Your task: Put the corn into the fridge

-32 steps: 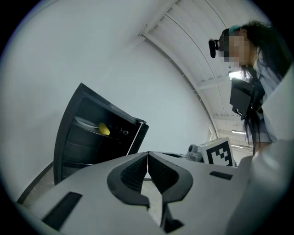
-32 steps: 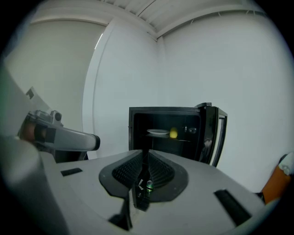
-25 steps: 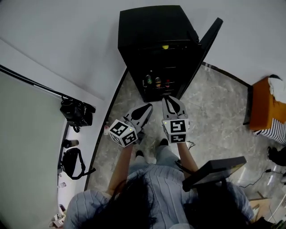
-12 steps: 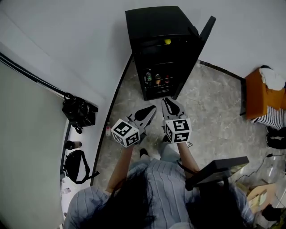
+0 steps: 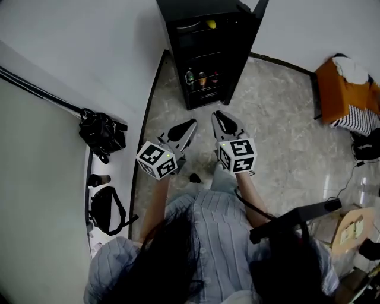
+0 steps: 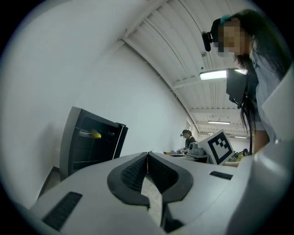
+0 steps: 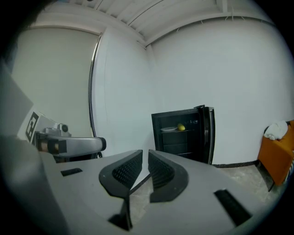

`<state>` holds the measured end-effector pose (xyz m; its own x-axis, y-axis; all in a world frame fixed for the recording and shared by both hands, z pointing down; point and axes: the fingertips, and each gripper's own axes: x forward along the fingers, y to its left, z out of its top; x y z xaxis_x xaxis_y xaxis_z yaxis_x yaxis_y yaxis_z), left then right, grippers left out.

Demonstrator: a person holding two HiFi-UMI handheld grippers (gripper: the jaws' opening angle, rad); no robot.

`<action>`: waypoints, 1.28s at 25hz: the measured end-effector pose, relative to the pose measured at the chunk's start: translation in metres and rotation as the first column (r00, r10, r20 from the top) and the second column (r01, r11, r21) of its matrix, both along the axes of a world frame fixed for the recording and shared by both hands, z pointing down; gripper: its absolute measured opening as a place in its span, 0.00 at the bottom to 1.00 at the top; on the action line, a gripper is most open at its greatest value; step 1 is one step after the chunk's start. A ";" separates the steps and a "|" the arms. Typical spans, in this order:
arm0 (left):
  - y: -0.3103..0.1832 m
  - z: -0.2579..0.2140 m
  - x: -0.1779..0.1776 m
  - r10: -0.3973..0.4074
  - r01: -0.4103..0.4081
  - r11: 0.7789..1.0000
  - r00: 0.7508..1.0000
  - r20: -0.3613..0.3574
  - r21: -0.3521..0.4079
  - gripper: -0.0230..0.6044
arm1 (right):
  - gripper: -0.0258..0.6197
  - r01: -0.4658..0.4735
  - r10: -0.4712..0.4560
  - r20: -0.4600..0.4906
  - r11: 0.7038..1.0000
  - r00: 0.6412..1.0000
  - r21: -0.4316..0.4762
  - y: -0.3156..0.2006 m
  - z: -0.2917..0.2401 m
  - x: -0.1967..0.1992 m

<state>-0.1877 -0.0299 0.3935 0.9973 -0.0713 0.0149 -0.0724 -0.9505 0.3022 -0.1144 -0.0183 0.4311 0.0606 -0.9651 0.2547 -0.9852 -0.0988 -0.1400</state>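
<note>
Your left claw (image 5: 189, 124) is closed. In the left gripper view its ribbed pads (image 6: 134, 172) meet at the tip, and nothing is caught between them. Your right claw (image 5: 218, 114) is all but closed too. In the right gripper view only a thin slit separates its pads (image 7: 127, 170), and that slit is empty. You hold nothing in either claw.

The corn (image 5: 211, 24) lies well ahead of both claws, high up on the top shelf of the black fridge (image 5: 178, 9). In the right gripper view it sits at the right end of a white plate (image 7: 168, 129). The fridge door (image 5: 256, 18) stands open, swung out ahead of your right claw and slightly to its right. Lower in the fridge — nearer the claws than the corn — a row of bottles (image 5: 202, 78) stands on a shelf.

The two claws hang side by side, close together but not touching, over the marbled floor (image 5: 279, 130), both aimed toward the open fridge. A black bag (image 5: 102, 133) sits against the wall, out to the left of your left claw. An orange cabinet (image 5: 338, 95) with white cloth on top stands far off to the right of your right claw.
</note>
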 end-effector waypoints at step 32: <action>0.050 0.012 -0.026 0.054 -0.054 0.999 0.999 0.000 -0.006 0.05 | 0.08 -0.033 0.035 0.039 0.999 0.999 -0.043 0.054 0.015 -0.039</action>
<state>-0.2139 0.0198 0.4052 0.9997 -0.0169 0.0153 -0.0208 -0.9512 0.3079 -0.1537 0.0360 0.4462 0.0823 -0.9510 0.2981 -0.9749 -0.1389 -0.1741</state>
